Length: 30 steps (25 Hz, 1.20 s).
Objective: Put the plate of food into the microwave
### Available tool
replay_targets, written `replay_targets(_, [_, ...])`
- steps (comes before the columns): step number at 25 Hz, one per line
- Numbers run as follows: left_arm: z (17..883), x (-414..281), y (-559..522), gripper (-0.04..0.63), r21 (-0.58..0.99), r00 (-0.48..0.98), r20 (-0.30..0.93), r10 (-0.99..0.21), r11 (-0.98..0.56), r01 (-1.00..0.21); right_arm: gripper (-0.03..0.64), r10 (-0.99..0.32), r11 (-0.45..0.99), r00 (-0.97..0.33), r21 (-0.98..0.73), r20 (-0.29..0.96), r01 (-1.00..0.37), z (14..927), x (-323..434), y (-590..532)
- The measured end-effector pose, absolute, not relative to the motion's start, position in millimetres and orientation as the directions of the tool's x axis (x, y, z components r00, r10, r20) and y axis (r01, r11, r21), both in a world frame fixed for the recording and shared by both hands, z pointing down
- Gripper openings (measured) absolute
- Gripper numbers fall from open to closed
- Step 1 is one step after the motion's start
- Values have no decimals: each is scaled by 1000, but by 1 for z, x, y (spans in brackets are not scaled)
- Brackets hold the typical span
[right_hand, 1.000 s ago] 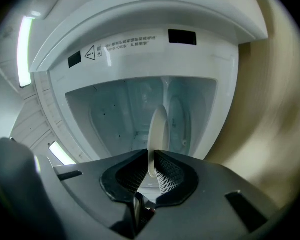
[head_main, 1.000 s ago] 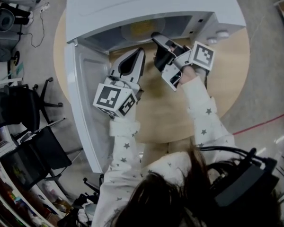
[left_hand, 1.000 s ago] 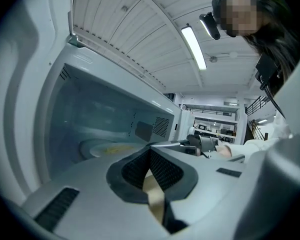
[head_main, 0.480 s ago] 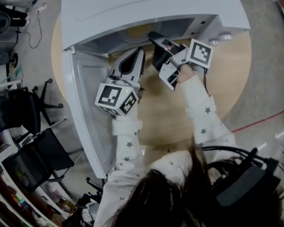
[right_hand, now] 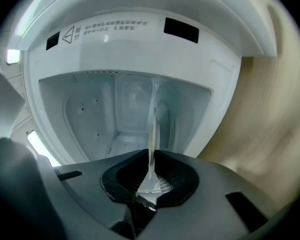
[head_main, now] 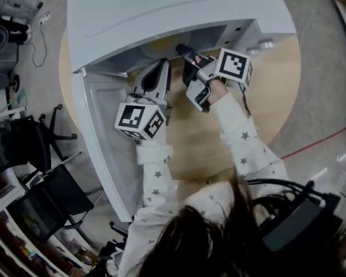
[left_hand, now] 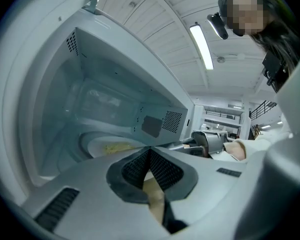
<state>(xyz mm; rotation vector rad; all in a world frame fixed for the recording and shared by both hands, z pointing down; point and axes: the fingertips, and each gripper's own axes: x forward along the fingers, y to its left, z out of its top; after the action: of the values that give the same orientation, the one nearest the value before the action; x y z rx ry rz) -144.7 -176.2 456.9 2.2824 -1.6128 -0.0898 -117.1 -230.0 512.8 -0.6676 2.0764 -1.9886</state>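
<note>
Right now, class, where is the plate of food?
In the left gripper view, the plate of food is low inside the open microwave, left of the right gripper, which is shut on its rim.

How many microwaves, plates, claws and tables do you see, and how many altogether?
Microwave: 1
Plate: 1
Claws: 2, left claw and right claw
Table: 1
Total: 5

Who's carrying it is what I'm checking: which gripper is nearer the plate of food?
Right. The right gripper has its fingers shut on the plate at its rim. The left gripper, shut and empty, sits at the microwave opening, short of the plate.
</note>
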Motion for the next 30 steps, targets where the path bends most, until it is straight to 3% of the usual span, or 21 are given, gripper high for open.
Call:
replay_targets(7, [459,-140,-181,-6,323,360,138,-923,-302,-897,28,-414,55,-877,-954,246,-294,520,-117,-226])
replay_targets(11, [463,-144,-178,-6,322,357,147,-922,-297,-899,67,-414,43,-879,-959,237,-279,520,-121,-226])
replay_targets(27, [466,-152,-181,-5,319,351,163,-922,-287,-903,70,-412,43,-874,-953,257,-300,525,-116,-228])
replay_targets(30, [468,-153,-180,-5,321,353,165,-921,-288,-902,104,-412,31,-878,-959,245,-283,525,-116,-226])
